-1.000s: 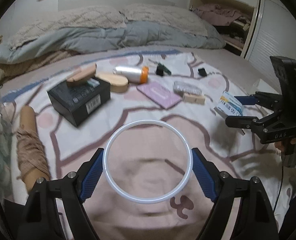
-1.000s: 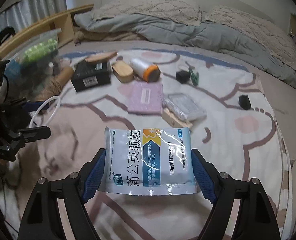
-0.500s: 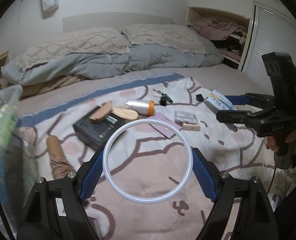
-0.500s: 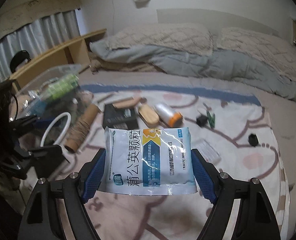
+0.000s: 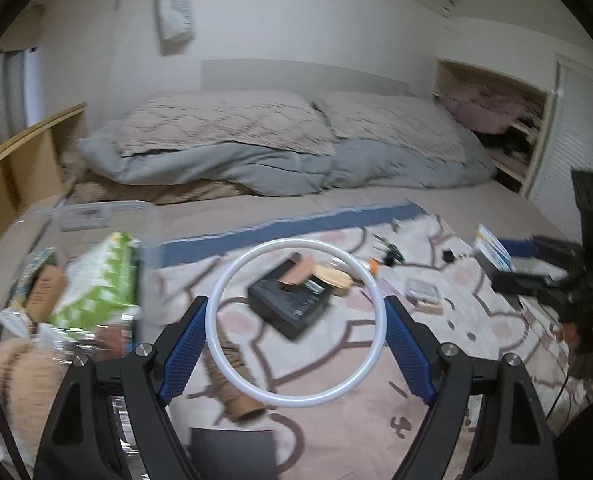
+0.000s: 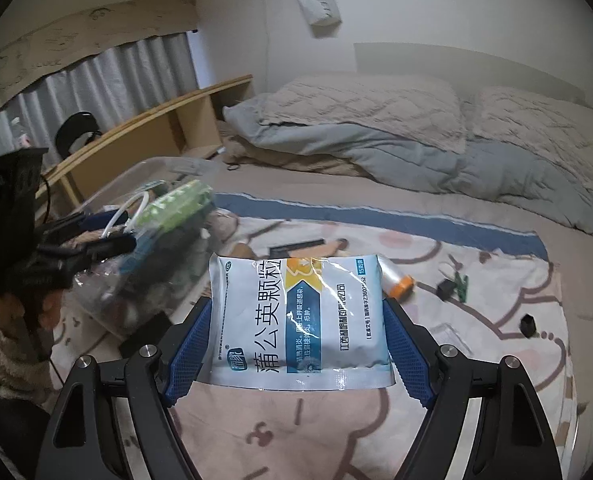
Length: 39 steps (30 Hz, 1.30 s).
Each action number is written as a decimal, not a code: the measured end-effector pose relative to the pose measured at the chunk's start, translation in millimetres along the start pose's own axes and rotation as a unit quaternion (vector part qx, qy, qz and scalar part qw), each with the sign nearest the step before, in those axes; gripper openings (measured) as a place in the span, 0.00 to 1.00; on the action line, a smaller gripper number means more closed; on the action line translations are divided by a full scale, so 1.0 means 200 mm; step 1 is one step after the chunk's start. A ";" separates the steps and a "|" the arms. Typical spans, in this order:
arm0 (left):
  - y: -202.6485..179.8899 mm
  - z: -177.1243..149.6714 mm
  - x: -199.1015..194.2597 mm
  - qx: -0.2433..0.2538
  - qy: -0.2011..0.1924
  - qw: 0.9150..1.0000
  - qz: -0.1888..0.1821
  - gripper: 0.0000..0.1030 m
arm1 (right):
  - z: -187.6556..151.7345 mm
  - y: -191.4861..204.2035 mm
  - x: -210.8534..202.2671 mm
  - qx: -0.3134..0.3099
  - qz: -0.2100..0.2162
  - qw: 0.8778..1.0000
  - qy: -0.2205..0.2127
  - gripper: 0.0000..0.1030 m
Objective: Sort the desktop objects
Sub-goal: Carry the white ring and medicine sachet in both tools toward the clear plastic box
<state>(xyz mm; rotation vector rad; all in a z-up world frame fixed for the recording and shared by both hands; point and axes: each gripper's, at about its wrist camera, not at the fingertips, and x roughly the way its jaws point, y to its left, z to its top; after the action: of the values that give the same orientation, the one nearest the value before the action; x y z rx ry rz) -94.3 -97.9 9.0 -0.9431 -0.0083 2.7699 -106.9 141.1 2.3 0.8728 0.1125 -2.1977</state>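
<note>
White ring (image 5: 296, 330) sits clamped across its width between the pads of the left claw (image 5: 296, 344), centre of the left wrist frame; looks like thin rubber or silicone, so light and floppy, likely to ovalise or pop out if squeezed harder. Grip on the two opposite rim points is about the only sensible hold. Right claw (image 6: 299, 354) is closed on a foil medicine sachet (image 6: 300, 320), pads on its two side edges, centre of the right wrist frame. Sachet is light, glossy, probably slippery, granule fill should shift; edge pinch is marginal, I'd judge a hold nearer the sealed bottom seam safer. Both items hang in the air above the blanket on the bed (image 5: 336, 368), nothing touching them. Clear plastic bin (image 5: 108, 216) at left of the left wrist frame is already crowded with a green pack (image 5: 100, 284); likely drop target, but the thin see-through rim is hard to read, so approach from above. Black box (image 5: 292, 300), cardboard tube (image 5: 236, 396) and small bits lie on the blanket mid-frame, well below. Open air between the claws is wide; other claw (image 5: 536, 264) sits at right edge, apart.
</note>
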 end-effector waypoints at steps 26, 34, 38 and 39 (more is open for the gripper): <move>0.87 0.38 0.13 -0.080 0.079 0.983 0.147 0.82 | 0.10 0.32 -0.12 -0.055 0.076 0.995 -0.025 0.80; 1.09 0.30 0.33 -0.150 0.133 0.969 0.145 0.82 | 0.19 0.46 -0.04 -0.084 0.095 0.991 -0.031 0.80; 1.12 0.31 0.42 -0.156 0.168 0.964 0.136 0.82 | 0.20 0.51 0.02 -0.094 0.104 0.990 -0.024 0.80; 1.12 0.31 0.45 -0.154 0.176 0.963 0.133 0.82 | 0.20 0.52 0.02 -0.095 0.105 0.990 -0.023 0.80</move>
<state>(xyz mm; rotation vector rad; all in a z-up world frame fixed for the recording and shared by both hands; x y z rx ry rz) -245.3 -293.9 -11.8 -1.6158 -0.2826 2.8430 -60.9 51.3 49.6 0.6949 0.1962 -1.9724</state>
